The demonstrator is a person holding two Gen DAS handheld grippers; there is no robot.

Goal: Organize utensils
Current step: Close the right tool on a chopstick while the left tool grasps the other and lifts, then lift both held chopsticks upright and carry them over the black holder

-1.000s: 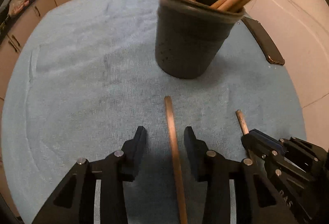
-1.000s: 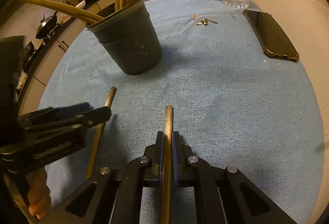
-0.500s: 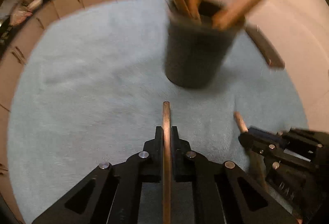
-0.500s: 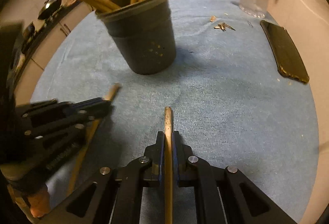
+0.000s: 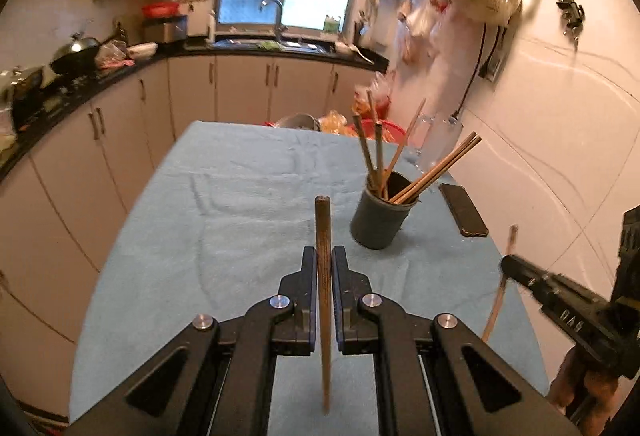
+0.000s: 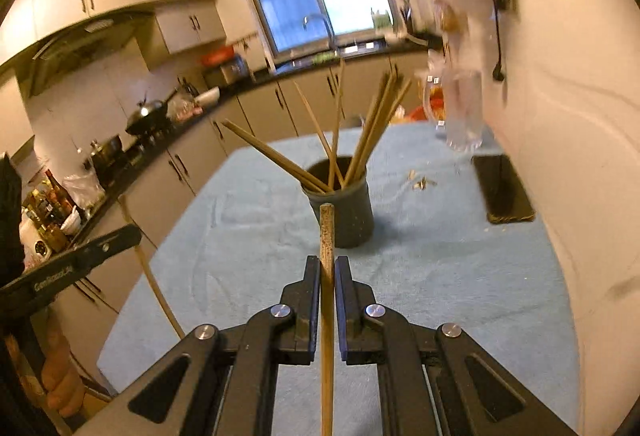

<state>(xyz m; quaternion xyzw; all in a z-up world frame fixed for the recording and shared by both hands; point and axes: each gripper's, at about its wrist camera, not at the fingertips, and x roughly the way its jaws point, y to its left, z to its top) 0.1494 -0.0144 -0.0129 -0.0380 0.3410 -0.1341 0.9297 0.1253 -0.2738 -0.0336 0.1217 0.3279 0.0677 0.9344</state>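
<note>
My left hand-held gripper clamps a slim wooden chopstick above the bench, which wears a nubby blue towel. Right of it, a matte dark round cup bristles with chopsticks beside a flat black phone. My right hand-held gripper pinches another chopstick. Pale cabinets ring the kitchen.

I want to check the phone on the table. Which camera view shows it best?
The left wrist view: the dark phone is sharp, lying flat right of the grey cup. The right wrist view shows the phone closer, but blurred.
</note>
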